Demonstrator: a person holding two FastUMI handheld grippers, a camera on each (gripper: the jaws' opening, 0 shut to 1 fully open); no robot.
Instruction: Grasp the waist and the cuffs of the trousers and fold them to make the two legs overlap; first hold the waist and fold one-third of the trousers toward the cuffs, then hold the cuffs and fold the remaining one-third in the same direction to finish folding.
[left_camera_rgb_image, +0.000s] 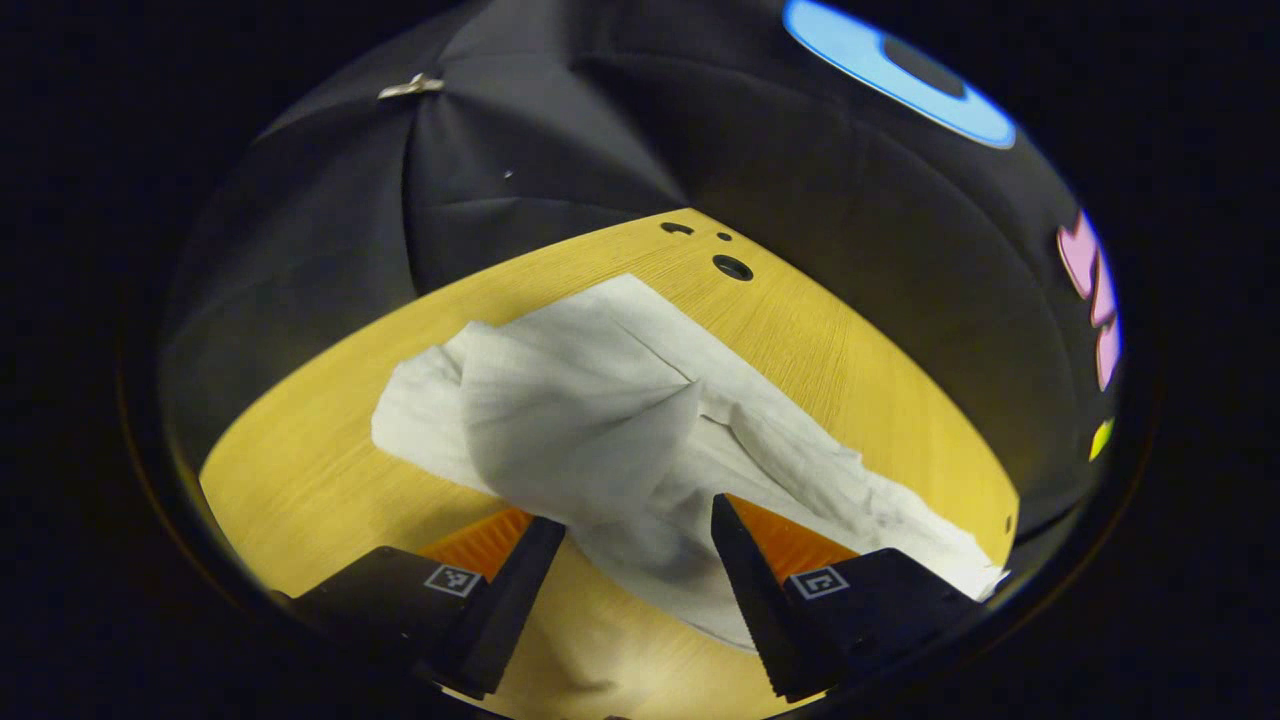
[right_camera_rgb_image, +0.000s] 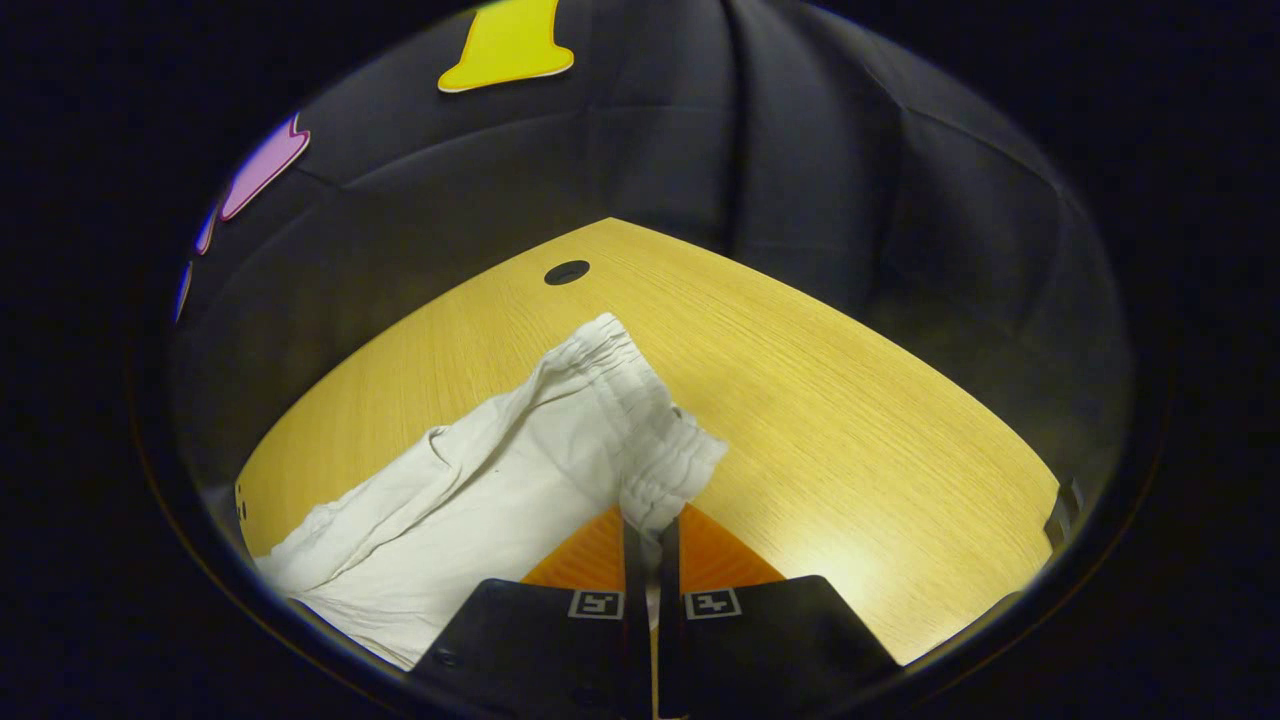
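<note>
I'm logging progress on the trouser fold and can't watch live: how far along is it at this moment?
Early stage. In hand: the right claw is shut on the gathered waistband of the white trousers, lifting it off the wooden table. The left claw is open, fabric lying between its fingers but not pinched. The trousers look rumpled, with no neat fold visible. Left: overlapping the legs and both one-third folds.

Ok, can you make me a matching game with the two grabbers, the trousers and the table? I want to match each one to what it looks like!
Things:
1. left gripper
2. right gripper
3. trousers
4. table

States:
A. yellow wood with round holes
B. white and crumpled
C. fingers wide apart, cloth between them
D. fingers pinched on the gathered waistband

Pairs: 1-C, 2-D, 3-B, 4-A
</note>
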